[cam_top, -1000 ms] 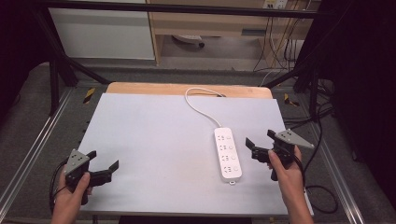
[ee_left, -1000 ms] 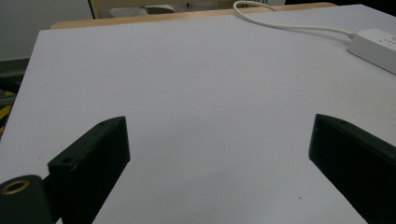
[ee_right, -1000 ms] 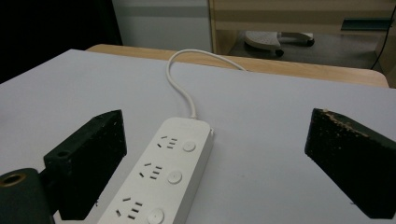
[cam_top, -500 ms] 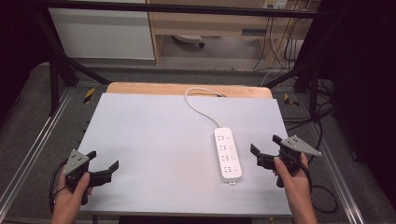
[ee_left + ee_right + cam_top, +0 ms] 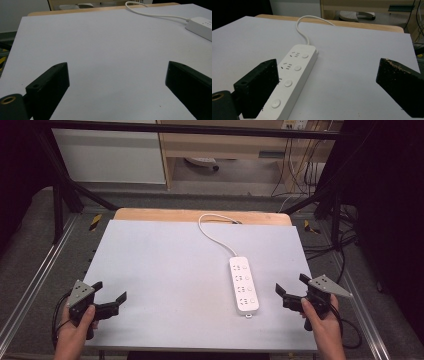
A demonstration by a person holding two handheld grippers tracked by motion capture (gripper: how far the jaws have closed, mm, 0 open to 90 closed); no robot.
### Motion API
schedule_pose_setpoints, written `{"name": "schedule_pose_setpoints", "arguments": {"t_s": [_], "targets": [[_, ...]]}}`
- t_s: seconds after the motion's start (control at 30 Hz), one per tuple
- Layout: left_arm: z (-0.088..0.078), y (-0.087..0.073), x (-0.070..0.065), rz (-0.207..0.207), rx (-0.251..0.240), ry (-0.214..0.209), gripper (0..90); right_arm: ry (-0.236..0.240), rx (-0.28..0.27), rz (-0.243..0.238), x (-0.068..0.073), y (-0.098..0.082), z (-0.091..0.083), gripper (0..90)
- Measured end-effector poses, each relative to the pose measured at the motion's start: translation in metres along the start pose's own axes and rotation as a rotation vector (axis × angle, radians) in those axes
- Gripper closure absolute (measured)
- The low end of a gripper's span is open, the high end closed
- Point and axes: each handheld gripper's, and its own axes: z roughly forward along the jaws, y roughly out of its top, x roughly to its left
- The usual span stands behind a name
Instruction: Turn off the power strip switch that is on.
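Toward the right edge of the pale grey table surface [image 5: 165,265] lies the white four-socket plastic power strip [image 5: 244,285], lengthwise from front to back, its white cable [image 5: 212,232] curling off toward the far edge. Just beside the strip's near end, at the front right corner, the right gripper [image 5: 292,287] is held with jaws spread wide and nothing between them. At the front left corner the left gripper [image 5: 109,292] is likewise wide open over bare surface, well apart from the strip.

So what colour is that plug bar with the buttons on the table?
White. The power strip and its cord show best in the right gripper view.
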Motion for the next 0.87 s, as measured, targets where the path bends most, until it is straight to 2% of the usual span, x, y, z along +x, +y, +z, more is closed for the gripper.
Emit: {"name": "schedule_pose_setpoints", "arguments": {"t_s": [0.23, 0.53, 0.67, 0.77, 0.83, 0.87], "targets": [[0.0, 0.0, 0.001, -0.003, -0.001, 0.001, 5.2, -0.006, 0.022, -0.007, -0.003, -0.015, -0.002, 4.3], [0.0, 0.0, 0.001, -0.006, -0.002, 0.0, 5.1, -0.017, 0.075, -0.055, -0.002, -0.034, 0.005, 2.9], [0.0, 0.0, 0.001, -0.005, 0.002, -0.003, 5.1, -0.011, 0.134, -0.077, -0.001, -0.045, 0.013, 3.8], [0.001, 0.0, 0.0, -0.006, 0.001, -0.004, 5.2, 0.019, 0.198, -0.07, 0.001, -0.054, 0.02, 3.8], [0.001, 0.0, 0.0, -0.004, 0.002, -0.004, 5.1, 0.002, 0.232, -0.096, 0.0, -0.058, 0.025, 3.8], [0.001, 0.0, 0.0, -0.001, 0.003, -0.005, 5.1, -0.01, 0.239, -0.093, -0.002, -0.058, 0.027, 3.9]]}}
